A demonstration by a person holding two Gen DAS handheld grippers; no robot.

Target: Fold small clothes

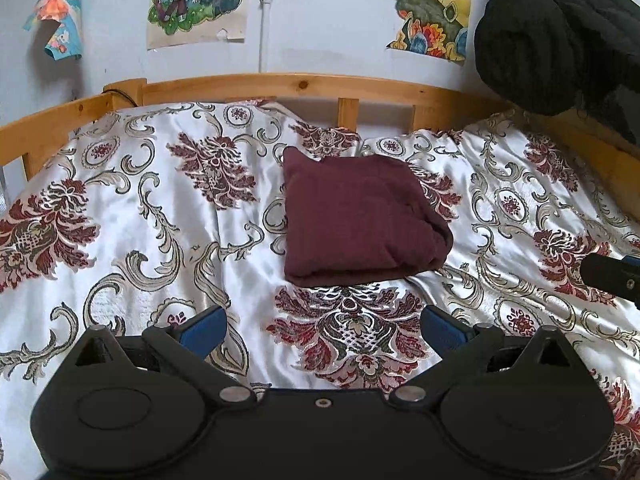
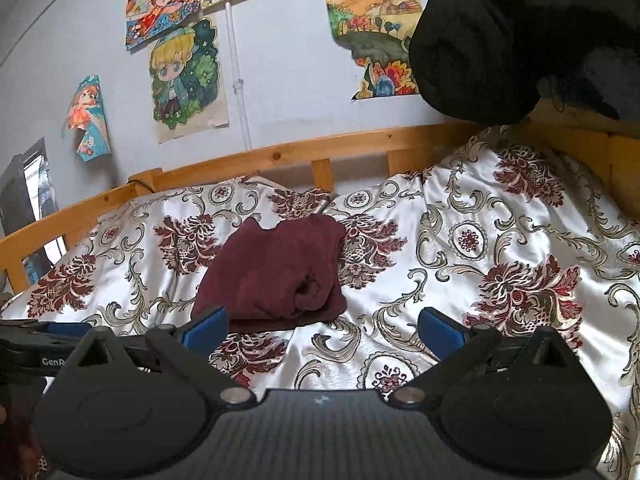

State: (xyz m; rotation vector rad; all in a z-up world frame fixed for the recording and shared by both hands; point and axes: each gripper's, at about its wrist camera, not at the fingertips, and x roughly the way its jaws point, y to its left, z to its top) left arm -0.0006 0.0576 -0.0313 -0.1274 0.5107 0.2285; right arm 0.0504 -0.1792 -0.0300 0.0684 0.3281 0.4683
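Observation:
A small maroon garment (image 1: 360,216) lies folded into a thick rectangle on the patterned bedspread (image 1: 160,208). It also shows in the right wrist view (image 2: 276,276), left of centre. My left gripper (image 1: 324,330) is open and empty, held above the spread a little short of the garment's near edge. My right gripper (image 2: 322,330) is open and empty, to the right of and nearer than the garment. The right gripper's tip shows at the right edge of the left wrist view (image 1: 612,276), and the left gripper shows at the left edge of the right wrist view (image 2: 44,340).
A wooden bed rail (image 1: 280,84) runs along the far side against a wall with drawings (image 1: 200,0). A bulky black fabric bundle (image 1: 552,36) hangs over the far right corner, also in the right wrist view (image 2: 520,32).

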